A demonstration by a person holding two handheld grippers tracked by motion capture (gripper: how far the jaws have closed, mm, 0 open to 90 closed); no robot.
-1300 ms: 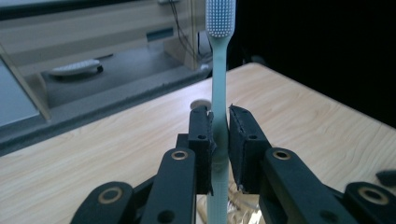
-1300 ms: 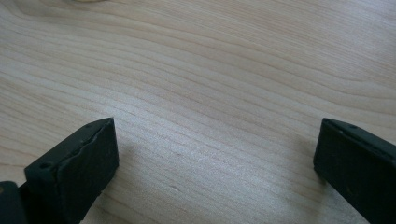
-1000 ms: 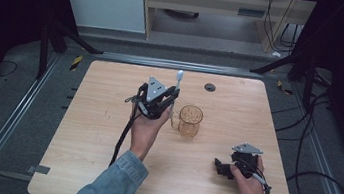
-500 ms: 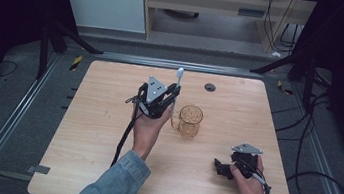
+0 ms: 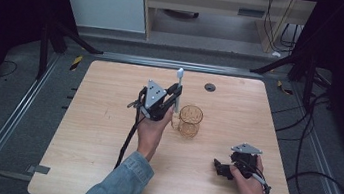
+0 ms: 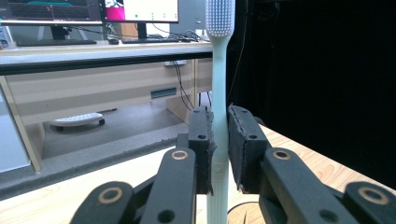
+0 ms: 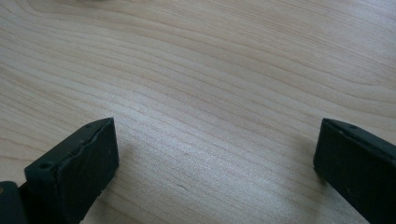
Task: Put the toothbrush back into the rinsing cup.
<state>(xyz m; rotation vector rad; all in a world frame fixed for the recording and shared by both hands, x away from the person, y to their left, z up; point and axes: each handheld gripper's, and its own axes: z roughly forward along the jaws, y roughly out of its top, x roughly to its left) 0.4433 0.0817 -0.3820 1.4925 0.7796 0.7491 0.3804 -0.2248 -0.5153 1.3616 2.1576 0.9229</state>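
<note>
I have the left gripper (image 5: 172, 97) clamped on the toothbrush (image 6: 218, 116), jaws tight on its handle, brush upright with the bristle head up. It sits mid-desk, raised off the desk (image 5: 96, 117), just left of the amber cup (image 5: 190, 120). Right gripper (image 7: 215, 172) rests near the right front of the desk, jaws wide apart, nothing between them, bare wood below.

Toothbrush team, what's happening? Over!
Left hand-held gripper shut on toothbrush, upright beside amber cup. Right hand-held gripper open over bare table. Nothing in the way.
</note>
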